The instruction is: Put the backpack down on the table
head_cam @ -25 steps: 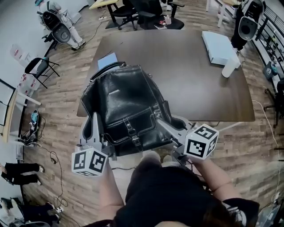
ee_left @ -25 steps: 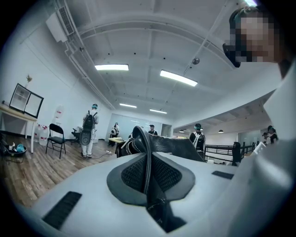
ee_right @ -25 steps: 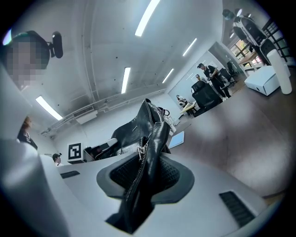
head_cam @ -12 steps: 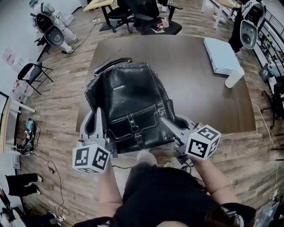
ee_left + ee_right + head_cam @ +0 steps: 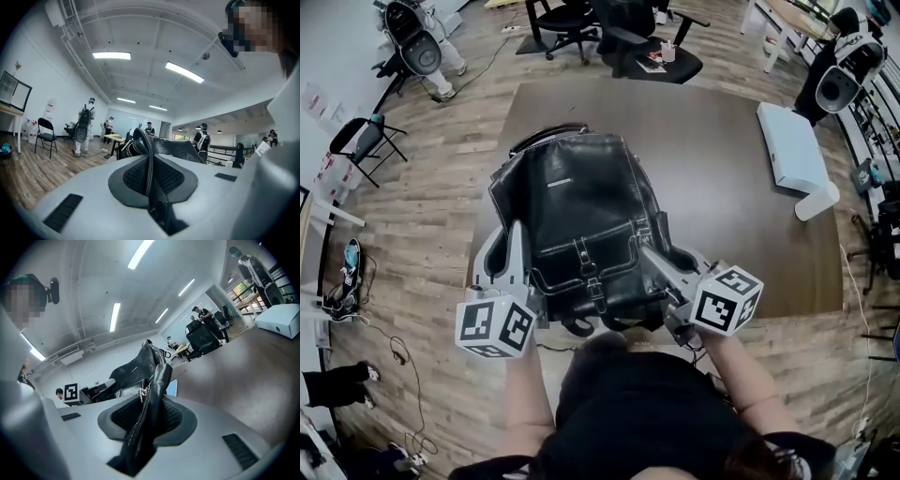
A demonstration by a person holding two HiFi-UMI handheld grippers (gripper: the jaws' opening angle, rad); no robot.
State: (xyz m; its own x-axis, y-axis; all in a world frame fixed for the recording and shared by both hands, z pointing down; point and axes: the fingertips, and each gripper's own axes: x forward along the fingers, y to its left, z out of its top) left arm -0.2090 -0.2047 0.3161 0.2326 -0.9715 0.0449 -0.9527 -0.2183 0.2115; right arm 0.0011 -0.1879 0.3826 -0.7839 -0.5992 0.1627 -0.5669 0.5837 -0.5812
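Moved farther over the bench [image 5: 722, 178], the left hand-held gripper [image 5: 514, 248] pinches a thin strap [image 5: 149, 154], the right hand-held gripper [image 5: 649, 255] a zippered fold [image 5: 150, 394]; between and beyond them hangs the backpack [image 5: 572, 206]: likely soft, heavy, slick leather, safest held by seams.

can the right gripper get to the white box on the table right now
Probably not yet: the right gripper is shut on the black backpack at its zippered edge, sharing the hold with the left gripper, and the white box lies at the far right side of the table, well away.
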